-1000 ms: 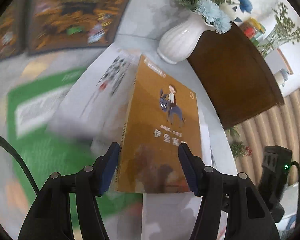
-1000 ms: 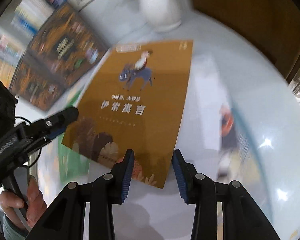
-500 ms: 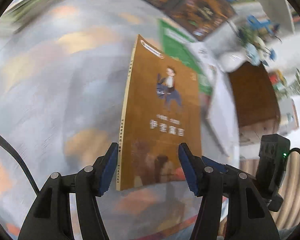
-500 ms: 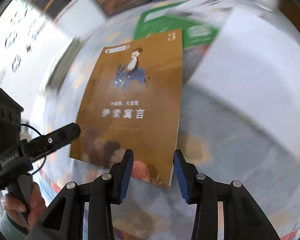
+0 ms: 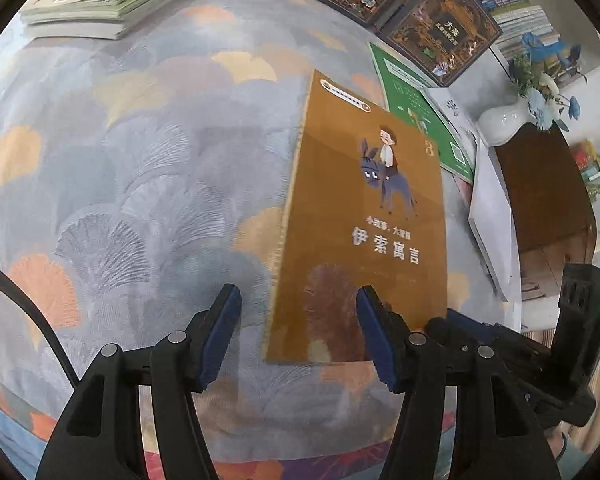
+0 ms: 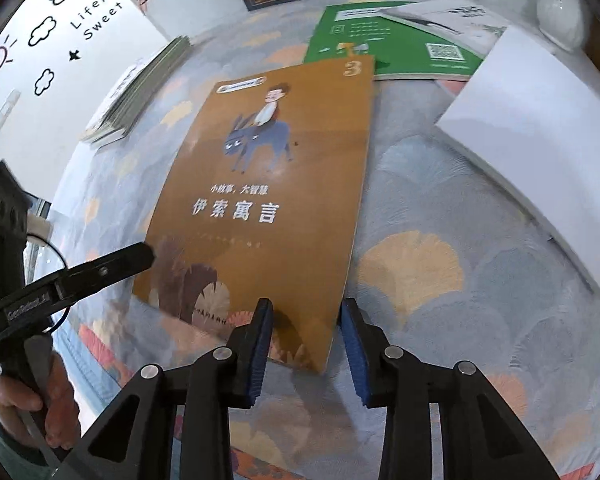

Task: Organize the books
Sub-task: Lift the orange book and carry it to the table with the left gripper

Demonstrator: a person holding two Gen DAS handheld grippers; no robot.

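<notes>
Carpet (image 5: 140, 160) with a fan pattern is under the brown donkey book (image 5: 364, 220); whether the book lies flat on it I cannot tell. The left gripper (image 5: 296, 300) is spread at the book's near edge, one pad over the cover and the other clear of the spine. The right gripper (image 6: 304, 312) is closing around the book's near corner, with a slit still at one pad. Beyond the book lies a green book (image 6: 380, 40). Only the right view shows the hand (image 6: 32, 408) on the left gripper's handle. Only the left view shows flowers in the vase (image 5: 500, 124).
</notes>
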